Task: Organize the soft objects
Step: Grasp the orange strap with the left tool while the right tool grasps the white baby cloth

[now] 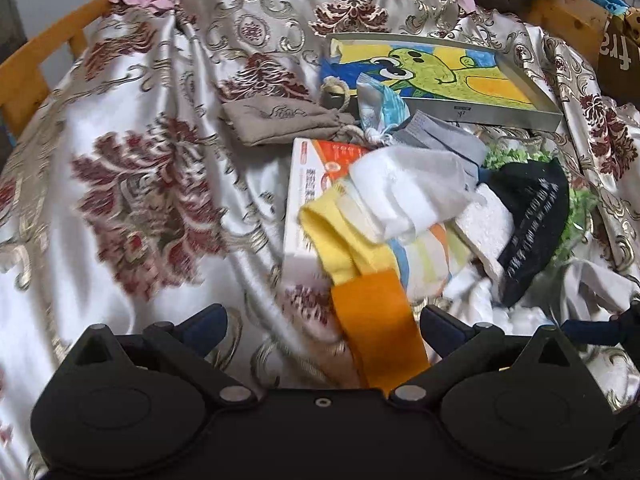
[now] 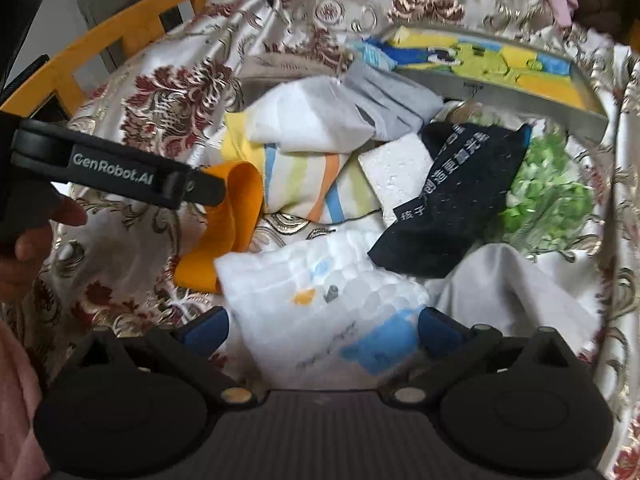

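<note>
Socks lie heaped on the brocade cloth [image 1: 132,120]. Left claw [image 1: 320,326] spread wide around orange sock [image 1: 376,320], not gripping; right claw [image 2: 323,330] open over white cloth [image 2: 320,292]. Limp, light; pinch mid-fold.

Satin cloth [image 1: 132,128] w/ red-and-gold floral print covers the whole surface, creased; orange wooden rail [image 1: 36,68] curves along its far-left edge, also seen in right view [image 2: 120,36]; framed cartoon pic [image 1: 440,76], green figure on yellow/blue, lies flat at the back, silver frame edge facing camera; white-and-orange carton [image 1: 316,168] lies near centre, partly covered, print too blurred to read; green plastic foliage [image 2: 544,196] right of centre, just in front of the pic's near-right corner; white foam block [image 2: 396,168] in the middle; brown cardboard box [image 1: 616,52] far right, lettering cut off.
</note>
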`<move>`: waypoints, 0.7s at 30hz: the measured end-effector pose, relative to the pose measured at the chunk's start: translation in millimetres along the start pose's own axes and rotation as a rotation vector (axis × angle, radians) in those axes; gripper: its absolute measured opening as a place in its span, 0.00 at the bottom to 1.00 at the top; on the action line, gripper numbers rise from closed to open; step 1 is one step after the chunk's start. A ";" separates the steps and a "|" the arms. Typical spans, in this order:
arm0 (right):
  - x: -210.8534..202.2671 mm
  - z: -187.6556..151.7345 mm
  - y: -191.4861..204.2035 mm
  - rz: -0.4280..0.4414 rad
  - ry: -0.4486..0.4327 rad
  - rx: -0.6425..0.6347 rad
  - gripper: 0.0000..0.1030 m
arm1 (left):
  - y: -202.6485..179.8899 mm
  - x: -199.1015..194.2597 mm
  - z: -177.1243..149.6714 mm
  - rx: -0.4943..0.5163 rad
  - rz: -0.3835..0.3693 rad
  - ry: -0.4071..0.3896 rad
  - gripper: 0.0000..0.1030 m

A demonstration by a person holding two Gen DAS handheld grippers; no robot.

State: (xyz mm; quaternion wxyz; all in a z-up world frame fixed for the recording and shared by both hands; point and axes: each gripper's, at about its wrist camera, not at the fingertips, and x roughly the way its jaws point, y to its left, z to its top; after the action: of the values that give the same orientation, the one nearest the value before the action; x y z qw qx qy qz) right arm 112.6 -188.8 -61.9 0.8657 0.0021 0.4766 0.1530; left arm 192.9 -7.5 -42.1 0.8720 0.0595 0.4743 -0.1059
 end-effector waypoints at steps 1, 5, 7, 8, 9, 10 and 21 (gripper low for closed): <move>6.1 2.2 0.7 -0.007 0.004 0.000 0.99 | 0.3 6.4 1.8 0.005 -0.002 0.000 0.98; 20.8 3.4 3.5 -0.020 0.003 -0.025 0.97 | 4.3 22.1 2.5 -0.018 -0.040 0.044 0.90; 26.2 2.7 2.6 -0.016 0.010 -0.022 0.96 | 6.9 26.0 2.4 -0.044 -0.063 0.054 0.85; 27.8 2.2 1.9 -0.018 0.010 -0.018 0.93 | 7.5 27.5 2.4 -0.052 -0.065 0.053 0.82; 27.8 1.6 1.4 -0.022 0.005 -0.016 0.91 | 8.1 28.5 2.2 -0.056 -0.069 0.048 0.76; 28.1 1.3 1.0 -0.026 0.000 -0.015 0.88 | 8.7 28.7 0.9 -0.060 -0.075 0.042 0.69; 30.2 1.1 -2.6 0.071 0.014 0.011 0.46 | 9.9 26.7 -0.1 -0.083 -0.104 0.036 0.41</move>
State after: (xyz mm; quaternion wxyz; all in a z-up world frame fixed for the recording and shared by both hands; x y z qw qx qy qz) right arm 129.2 -183.1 -86.6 0.8564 0.0228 0.4830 0.1809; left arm 209.3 -1.3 -64.5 0.8583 0.0005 0.4962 -0.1304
